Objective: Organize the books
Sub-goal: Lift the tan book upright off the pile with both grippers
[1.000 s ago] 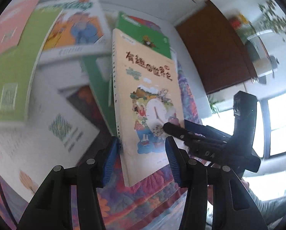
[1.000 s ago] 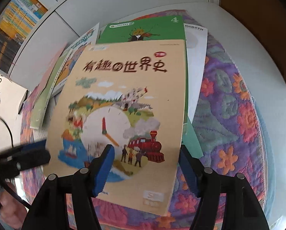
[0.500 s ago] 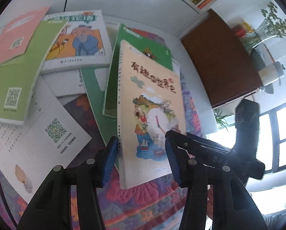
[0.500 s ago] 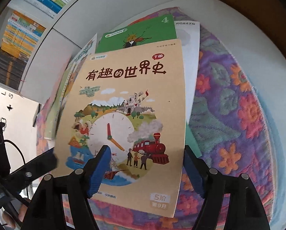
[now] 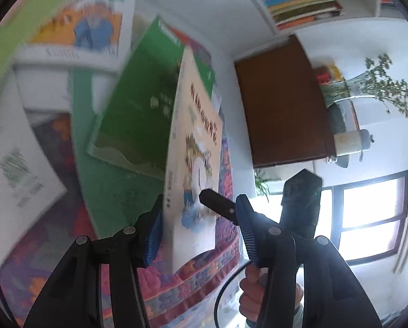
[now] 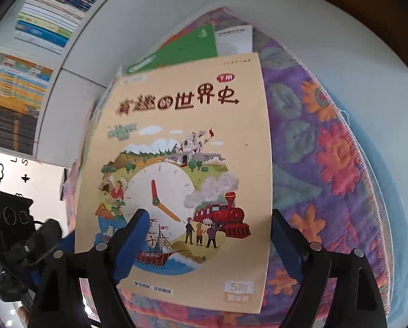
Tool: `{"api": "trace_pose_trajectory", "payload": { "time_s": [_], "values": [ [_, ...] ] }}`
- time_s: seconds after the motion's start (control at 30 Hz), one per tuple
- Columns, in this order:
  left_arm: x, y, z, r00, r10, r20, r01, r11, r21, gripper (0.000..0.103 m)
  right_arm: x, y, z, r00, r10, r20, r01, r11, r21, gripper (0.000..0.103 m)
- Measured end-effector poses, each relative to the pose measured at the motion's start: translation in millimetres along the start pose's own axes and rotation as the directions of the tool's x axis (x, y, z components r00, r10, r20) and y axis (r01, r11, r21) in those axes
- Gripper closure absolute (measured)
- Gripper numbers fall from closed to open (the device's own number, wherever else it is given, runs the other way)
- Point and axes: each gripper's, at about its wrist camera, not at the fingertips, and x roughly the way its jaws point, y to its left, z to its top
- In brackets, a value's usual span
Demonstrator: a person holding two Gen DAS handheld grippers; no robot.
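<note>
A tan book with a clock and a red train on its cover (image 6: 182, 147) is tipped up on its spine edge (image 5: 195, 147) over a pile of books. My left gripper (image 5: 198, 227) stands part open around the book's near corner. Its left pad (image 5: 153, 232) rests against the spine and the other pad is clear of the cover. My right gripper (image 6: 206, 232) faces the cover with its jaws opening wide. One finger crosses the cover and the other sits by the book's right edge, neither pressing on it. One of its fingertips (image 5: 214, 205) touches the cover.
Green books (image 5: 138, 109) lie under the tan one, with a white cartoon-cover book (image 5: 81, 27) and a white booklet (image 5: 18, 169) to the left. All rest on a floral quilt (image 6: 326, 164). Filled shelves (image 6: 26, 68) stand behind, and a brown cabinet (image 5: 280, 104) at the right.
The tan book has tipped from nearly flat up onto its spine edge. The right gripper's jaws have spread wider and moved nearer the cover. The left gripper has rolled a little.
</note>
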Motion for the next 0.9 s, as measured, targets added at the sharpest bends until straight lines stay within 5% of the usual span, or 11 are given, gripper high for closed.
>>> {"api": "trace_pose_trajectory", "payload": {
  "time_s": [0.1, 0.2, 0.33, 0.4, 0.5, 0.6, 0.67, 0.73, 0.8, 0.87, 0.9],
  "values": [
    [23.2, -8.5, -1.5, 0.997, 0.071, -0.023, -0.07, 0.996, 0.048, 0.057, -4.9, -4.2, -0.5, 1.0, 0.021, 0.0, -0.021, 1.0, 0.016, 0.017],
    [23.9, -3.3, -2.9, 0.998, 0.065, -0.021, -0.065, 0.998, 0.015, 0.078, -11.3, -12.9, 1.8, 1.0, 0.027, -0.009, -0.027, 0.999, 0.028, 0.019],
    [17.3, 6.8, 2.8, 0.993, -0.113, -0.015, 0.11, 0.984, -0.142, 0.086, -25.9, -30.7, -5.4, 0.996, 0.073, -0.055, -0.069, 0.996, 0.063, 0.019],
    [14.0, 3.2, 3.1, 0.985, -0.171, -0.001, 0.169, 0.975, -0.146, 0.086, -37.4, -52.8, -17.9, 0.987, 0.141, -0.074, -0.131, 0.984, 0.123, 0.019],
    [22.0, 10.0, 0.3, 0.964, -0.266, -0.023, 0.255, 0.942, -0.219, 0.085, -49.9, -85.8, -37.8, 0.956, 0.288, -0.046, -0.271, 0.935, 0.23, 0.019],
    [29.0, 19.3, -3.9, 0.956, -0.288, -0.051, 0.264, 0.925, -0.275, 0.085, -48.4, -108.6, -37.1, 0.925, 0.379, 0.015, -0.368, 0.887, 0.28, 0.019],
    [32.0, 24.0, -7.4, 0.948, -0.31, -0.07, 0.275, 0.912, -0.304, 0.086, -45.6, -114.2, -30.4, 0.901, 0.432, 0.033, -0.422, 0.861, 0.284, 0.03],
    [30.5, 28.0, -9.7, 0.949, -0.309, -0.06, 0.275, 0.908, -0.316, 0.086, -47.2, -118.3, -26.3, 0.9, 0.433, 0.052, -0.428, 0.855, 0.294, 0.035],
    [25.5, 31.3, -8.4, 0.966, -0.254, -0.055, 0.227, 0.927, -0.3, 0.085, -48.6, -128.7, -24.5, 0.895, 0.437, 0.085, -0.439, 0.836, 0.328, 0.055],
    [28.6, 24.1, -6.0, 0.975, -0.214, -0.063, 0.187, 0.938, -0.291, 0.086, -49.5, -138.7, -25.0, 0.887, 0.451, 0.1, -0.455, 0.816, 0.356, 0.064],
    [29.2, 21.3, -6.0, 0.98, -0.185, -0.074, 0.158, 0.949, -0.274, 0.086, -52.9, -137.1, -24.3, 0.899, 0.429, 0.087, -0.432, 0.839, 0.332, 0.065]
  ]
}}
